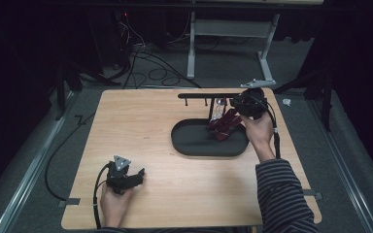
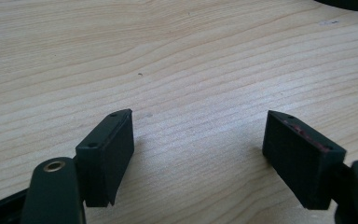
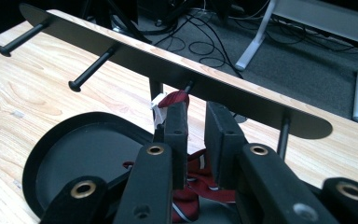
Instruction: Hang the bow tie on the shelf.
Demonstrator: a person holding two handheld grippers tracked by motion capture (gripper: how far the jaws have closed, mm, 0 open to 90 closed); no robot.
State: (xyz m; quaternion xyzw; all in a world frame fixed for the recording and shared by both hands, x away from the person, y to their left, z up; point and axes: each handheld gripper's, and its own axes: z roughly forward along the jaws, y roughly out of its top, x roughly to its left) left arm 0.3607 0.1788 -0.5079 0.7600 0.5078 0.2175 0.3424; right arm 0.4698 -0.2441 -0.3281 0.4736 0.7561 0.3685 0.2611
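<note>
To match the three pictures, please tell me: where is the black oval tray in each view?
High view: tray right of centre, on the wooden table.
Left gripper view: probably the dark edge at the top right corner.
Right gripper view: lower left.
Shared landmark: the wooden table.

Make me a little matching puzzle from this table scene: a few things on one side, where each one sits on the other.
Things:
1. dark red tie
2. black oval tray
3. left gripper
4. black peg rail

Places:
A. over bare wood, near the table's front
B. flat on the table under the rail
C. raised above the tray's far side
D. hung from a peg into the tray

Pairs: 1-D, 2-B, 3-A, 4-C
</note>
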